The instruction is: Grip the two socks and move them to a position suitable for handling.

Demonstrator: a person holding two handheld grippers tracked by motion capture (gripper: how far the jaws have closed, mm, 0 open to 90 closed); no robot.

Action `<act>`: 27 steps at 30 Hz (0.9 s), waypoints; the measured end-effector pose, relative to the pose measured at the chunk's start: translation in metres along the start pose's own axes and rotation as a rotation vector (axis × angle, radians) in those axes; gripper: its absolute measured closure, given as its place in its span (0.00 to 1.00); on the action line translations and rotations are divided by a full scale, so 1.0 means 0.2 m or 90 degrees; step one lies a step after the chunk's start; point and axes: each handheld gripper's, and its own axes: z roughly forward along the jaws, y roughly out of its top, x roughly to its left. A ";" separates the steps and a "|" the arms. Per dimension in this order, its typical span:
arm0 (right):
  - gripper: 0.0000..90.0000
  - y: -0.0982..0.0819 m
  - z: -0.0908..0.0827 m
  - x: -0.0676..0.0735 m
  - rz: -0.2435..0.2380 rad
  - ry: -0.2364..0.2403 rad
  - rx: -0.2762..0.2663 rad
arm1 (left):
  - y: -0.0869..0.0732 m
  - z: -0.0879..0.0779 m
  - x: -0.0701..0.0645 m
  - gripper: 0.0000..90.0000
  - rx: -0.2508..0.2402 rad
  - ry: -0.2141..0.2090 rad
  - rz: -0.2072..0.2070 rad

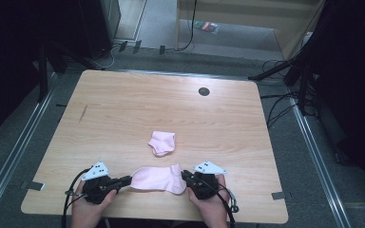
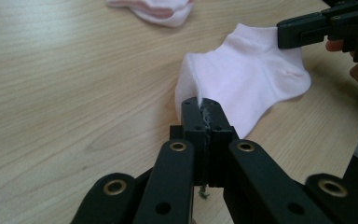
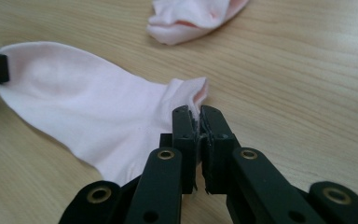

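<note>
A pale pink sock (image 1: pixel 157 179) (image 2: pixel 249 81) (image 3: pixel 84 102) lies stretched flat near the table's front edge, between the two grippers. My left gripper (image 1: pixel 129 180) (image 2: pixel 206 108) is shut on the sock's toe end. My right gripper (image 1: pixel 184 175) (image 3: pixel 194 116) is shut on the cuff end, its jaws pinching the fabric edge. In the left gripper view the right gripper (image 2: pixel 289 32) shows at the sock's far end. A second pink sock (image 1: pixel 162 143) (image 2: pixel 154 10) (image 3: pixel 193 16) lies folded a little farther back, free of both grippers.
The wooden table (image 1: pixel 123 109) has a small dark round grommet (image 1: pixel 204 91) near its back edge. Cables and stand legs (image 1: pixel 285 71) lie on the floor around the table. The person's hands (image 1: pixel 209 209) rest at the front edge.
</note>
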 end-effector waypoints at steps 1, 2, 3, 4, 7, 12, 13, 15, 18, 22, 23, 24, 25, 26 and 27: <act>0.95 0.00 0.00 0.00 0.000 0.000 0.000 | 0.00 0.00 0.00 0.98 0.000 0.000 0.000; 0.92 0.00 0.01 -0.01 0.002 -0.002 0.003 | -0.01 0.01 0.00 0.98 0.002 0.008 0.003; 0.85 0.00 0.01 -0.02 0.006 -0.002 0.003 | -0.01 0.01 0.00 0.87 -0.006 0.025 0.004; 0.70 0.00 0.00 -0.02 0.011 -0.009 -0.016 | 0.00 -0.01 0.00 0.68 -0.038 0.045 -0.005; 0.68 0.01 -0.03 -0.02 0.009 -0.020 -0.043 | 0.01 -0.05 0.00 0.66 -0.090 0.034 -0.005; 0.82 0.01 -0.05 0.05 -0.007 -0.002 -0.050 | 0.07 -0.02 -0.09 0.84 -0.094 0.030 0.049; 0.83 0.00 -0.03 0.07 -0.015 0.001 -0.038 | 0.07 0.02 -0.10 0.84 -0.071 0.044 0.056; 0.83 -0.02 0.00 0.10 -0.024 0.004 -0.017 | 0.06 0.08 -0.08 0.81 -0.029 0.056 0.041; 0.82 -0.05 0.05 0.12 -0.045 -0.027 0.019 | 0.04 0.11 -0.04 0.78 0.015 0.055 0.029; 0.81 -0.06 0.04 0.12 -0.052 -0.032 0.019 | 0.01 0.10 -0.02 0.73 0.033 0.045 0.039; 0.81 -0.06 0.04 0.12 -0.058 -0.032 0.022 | 0.01 0.10 -0.02 0.73 0.035 0.046 0.046; 0.81 -0.06 0.04 0.12 -0.065 -0.032 0.022 | 0.01 0.10 -0.02 0.72 0.028 0.041 0.052; 0.81 -0.06 0.04 0.12 -0.070 -0.035 0.022 | 0.01 0.10 -0.02 0.70 0.029 0.040 0.053; 0.81 -0.07 0.04 0.13 -0.070 -0.036 0.021 | 0.00 0.10 -0.02 0.69 0.029 0.040 0.053; 0.81 -0.07 0.04 0.13 -0.071 -0.038 0.020 | 0.00 0.10 -0.03 0.69 0.029 0.043 0.055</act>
